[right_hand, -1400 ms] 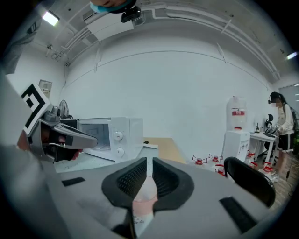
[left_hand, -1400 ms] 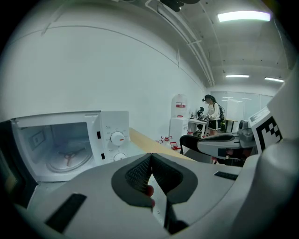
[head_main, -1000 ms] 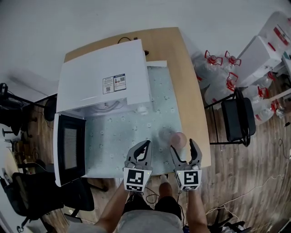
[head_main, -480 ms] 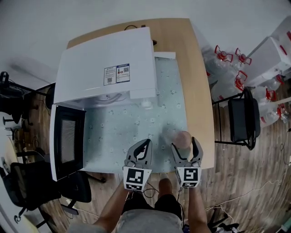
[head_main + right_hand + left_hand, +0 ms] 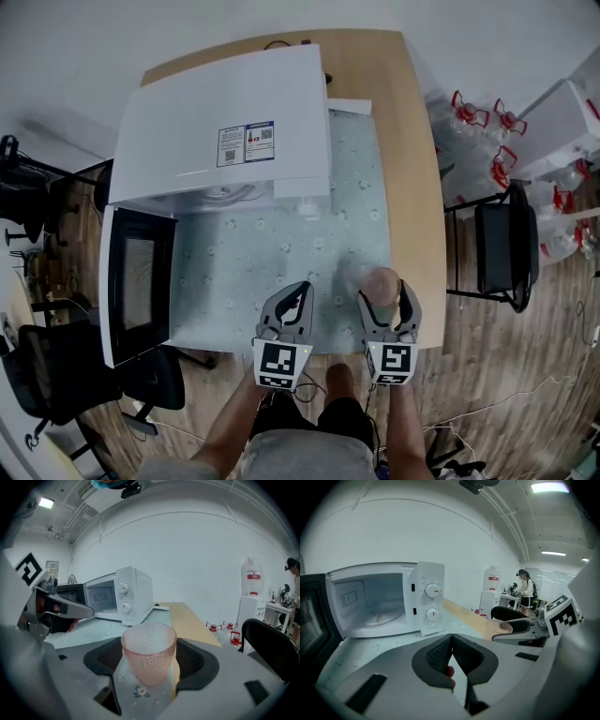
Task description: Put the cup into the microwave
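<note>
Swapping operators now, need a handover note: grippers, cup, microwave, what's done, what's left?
Left gripper: shut, empty.
Right gripper: open, jaws either side of the cup, pads not pressing on it.
Cup: upright on the mat, near its right front corner.
Microwave: at the left, door open.
Done: door open, gripper placed around cup.
Left: close on cup, lift, set it inside.

The microwave (image 5: 225, 122) stands on the far left part of the table (image 5: 412, 141), its door (image 5: 136, 286) swung out along the table's left edge. A mat (image 5: 281, 253) lies before it and to its right. The cup (image 5: 382, 279) stands at the mat's near right corner, between the jaws of the right gripper (image 5: 385, 292); the left gripper (image 5: 298, 289) is just left of it. A chair (image 5: 497, 248) and bottles (image 5: 473, 117) stand on the floor right of the table.
</note>
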